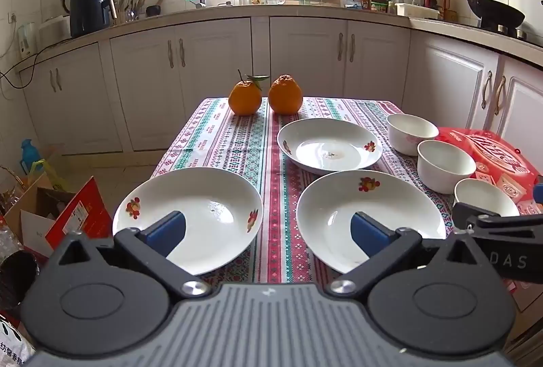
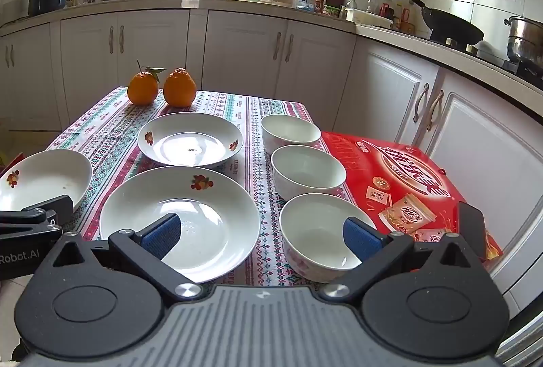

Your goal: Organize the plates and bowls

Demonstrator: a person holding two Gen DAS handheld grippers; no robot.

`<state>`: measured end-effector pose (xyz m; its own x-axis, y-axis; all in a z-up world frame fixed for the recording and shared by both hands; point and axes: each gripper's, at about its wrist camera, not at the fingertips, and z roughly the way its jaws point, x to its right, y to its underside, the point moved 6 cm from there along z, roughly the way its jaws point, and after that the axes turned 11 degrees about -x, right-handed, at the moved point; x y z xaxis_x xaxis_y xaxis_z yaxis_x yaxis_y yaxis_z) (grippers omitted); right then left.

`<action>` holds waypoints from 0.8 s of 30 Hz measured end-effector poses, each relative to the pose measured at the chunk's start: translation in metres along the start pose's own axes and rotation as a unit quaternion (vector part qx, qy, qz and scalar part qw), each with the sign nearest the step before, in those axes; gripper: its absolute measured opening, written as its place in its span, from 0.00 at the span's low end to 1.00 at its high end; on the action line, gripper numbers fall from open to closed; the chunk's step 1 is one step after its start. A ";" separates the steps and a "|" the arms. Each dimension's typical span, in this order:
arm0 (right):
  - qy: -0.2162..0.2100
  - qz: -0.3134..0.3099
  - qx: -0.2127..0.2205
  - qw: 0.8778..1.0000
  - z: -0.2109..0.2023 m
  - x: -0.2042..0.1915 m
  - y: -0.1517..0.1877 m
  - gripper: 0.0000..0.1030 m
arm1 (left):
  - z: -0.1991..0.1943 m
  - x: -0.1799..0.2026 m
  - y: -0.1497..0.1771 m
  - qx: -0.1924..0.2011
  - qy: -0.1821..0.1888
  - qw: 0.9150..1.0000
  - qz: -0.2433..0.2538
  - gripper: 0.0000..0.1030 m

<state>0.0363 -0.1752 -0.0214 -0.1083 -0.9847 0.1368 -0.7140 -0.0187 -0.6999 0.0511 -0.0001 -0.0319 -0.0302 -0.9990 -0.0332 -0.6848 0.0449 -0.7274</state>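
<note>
Three white flowered plates lie apart on the patterned tablecloth: one near left (image 1: pixel 210 197), one near the middle (image 1: pixel 373 197) (image 2: pixel 190 197), one farther back (image 1: pixel 329 146) (image 2: pixel 190 139). Three white bowls stand in a row along the right: far (image 2: pixel 290 131), middle (image 2: pixel 307 170), near (image 2: pixel 315 231). My left gripper (image 1: pixel 268 224) hovers open over the gap between the two near plates, nothing between its blue pads. My right gripper (image 2: pixel 261 231) is open too, above the middle plate and the near bowl, touching neither.
Two oranges (image 1: pixel 246 97) (image 1: pixel 285 95) sit at the table's far edge. A red printed box (image 2: pixel 407 177) lies beside the bowls on the right. Cardboard boxes (image 1: pixel 51 214) crowd the floor at left. White cabinets and a cluttered counter run behind.
</note>
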 end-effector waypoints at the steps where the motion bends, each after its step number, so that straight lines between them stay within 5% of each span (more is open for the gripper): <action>1: 0.001 -0.001 0.000 1.000 0.000 0.000 0.000 1.00 | 0.000 0.000 0.000 0.000 0.000 1.000 0.001 1.00; 24: 0.005 -0.005 -0.002 1.000 -0.001 -0.001 0.000 1.00 | 0.001 0.000 0.002 -0.001 0.000 1.000 0.000 1.00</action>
<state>0.0356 -0.1741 -0.0203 -0.1076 -0.9828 0.1499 -0.7177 -0.0275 -0.6958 0.0508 0.0003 -0.0339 -0.0304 -0.9990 -0.0323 -0.6864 0.0443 -0.7259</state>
